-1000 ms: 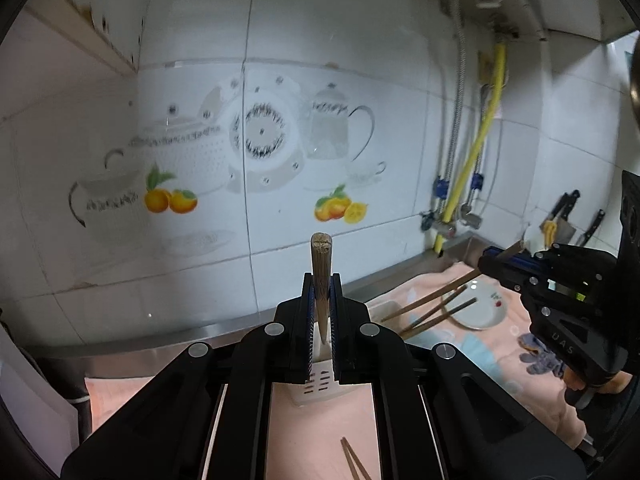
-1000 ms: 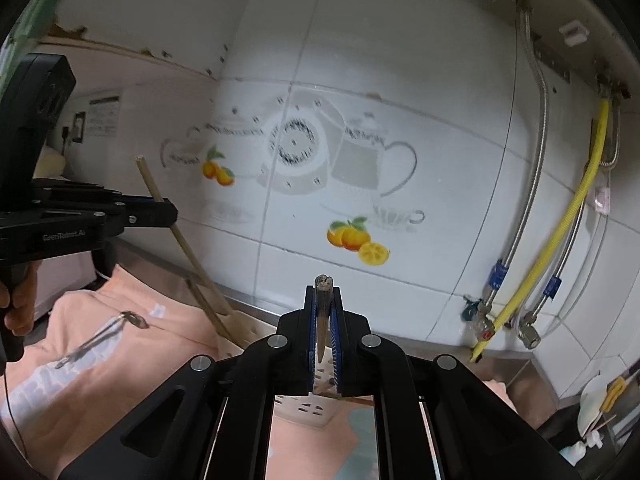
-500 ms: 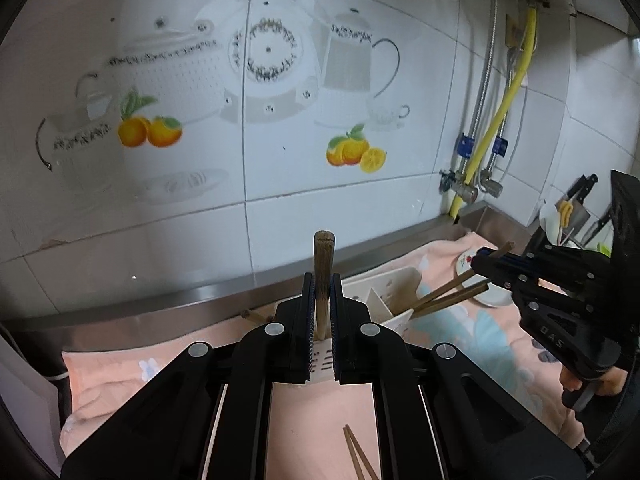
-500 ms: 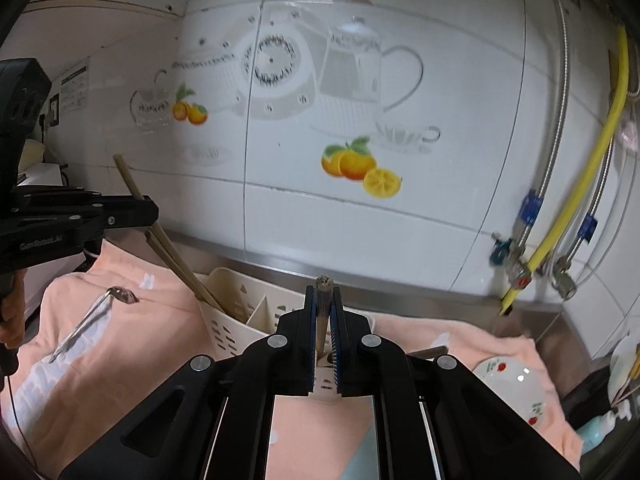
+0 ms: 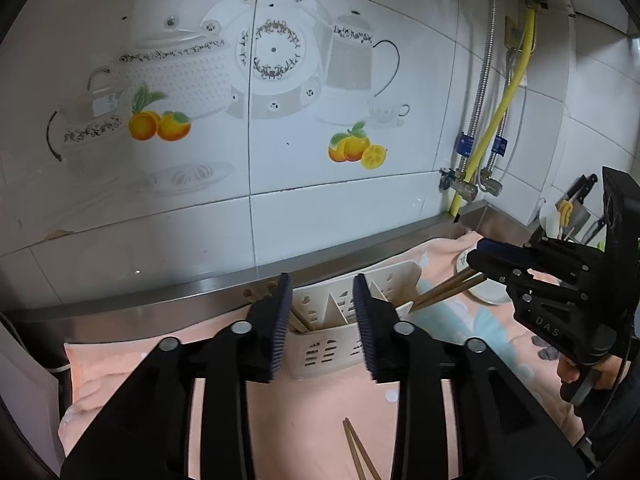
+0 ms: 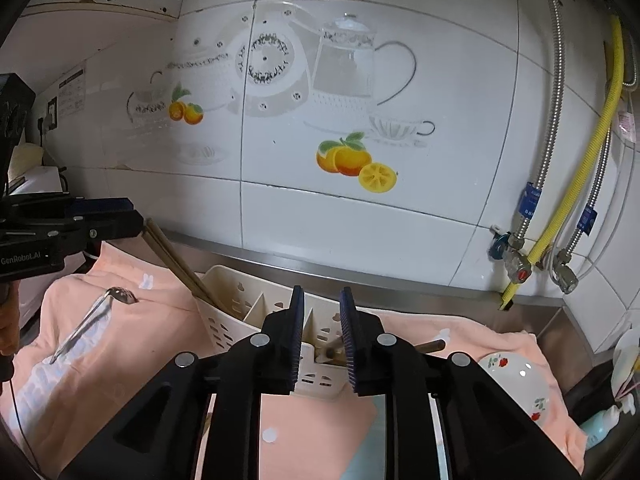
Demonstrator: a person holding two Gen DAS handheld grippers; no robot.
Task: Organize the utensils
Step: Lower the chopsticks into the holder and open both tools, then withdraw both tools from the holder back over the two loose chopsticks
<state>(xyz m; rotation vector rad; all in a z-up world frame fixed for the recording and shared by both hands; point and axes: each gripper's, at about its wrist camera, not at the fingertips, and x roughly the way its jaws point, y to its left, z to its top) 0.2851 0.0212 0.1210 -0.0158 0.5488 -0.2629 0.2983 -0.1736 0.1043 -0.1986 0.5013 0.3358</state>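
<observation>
Standing apart, both the left gripper (image 5: 320, 308) and right gripper (image 6: 322, 320) jaws hover empty over the cream caddy (image 6: 240, 312); chopsticks (image 6: 176, 264) lean inside it.

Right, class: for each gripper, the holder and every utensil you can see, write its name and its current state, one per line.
left gripper: open, holding nothing
right gripper: open, holding nothing
utensil holder: upright on the cloth
left chopstick pair: leaning in the holder's left end
right chopstick pair: leaning in the holder's right end
spoon: lying on the cloth, outside the holder
loose chopsticks: lying on the cloth
</observation>
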